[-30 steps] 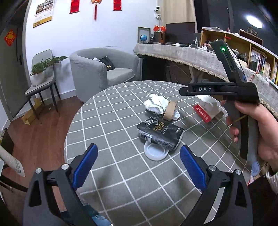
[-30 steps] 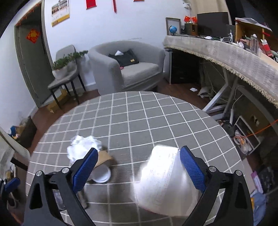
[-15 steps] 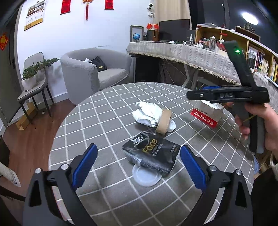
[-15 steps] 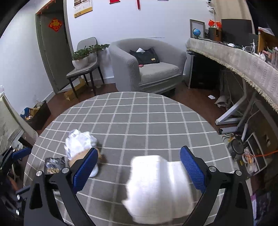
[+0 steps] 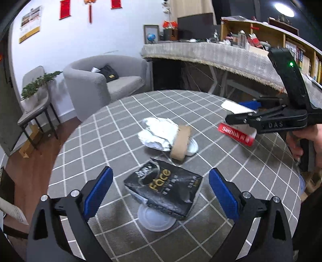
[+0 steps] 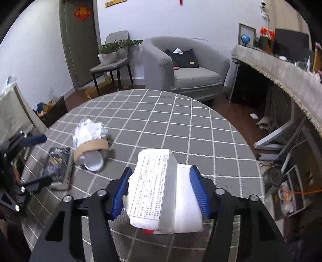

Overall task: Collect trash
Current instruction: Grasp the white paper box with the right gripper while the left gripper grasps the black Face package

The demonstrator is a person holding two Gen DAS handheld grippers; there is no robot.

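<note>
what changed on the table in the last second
The right tool closed in around the white packet; its pads now sit at the packet's sides, though firm contact is unclear. The left tool moved closer over the black pouch, open. The foil wad, tape roll and lids stayed put.

Evenly lit indoors, fairly bright; round ceiling lamp (image 5: 284, 9) glowing at upper right. Soft shadow under crinkled black foil packet (image 5: 164, 194). Glare on crumpled silver foil (image 6: 88, 131). Strong fisheye bending, dark vignetted corners, slight edge blur.
</note>
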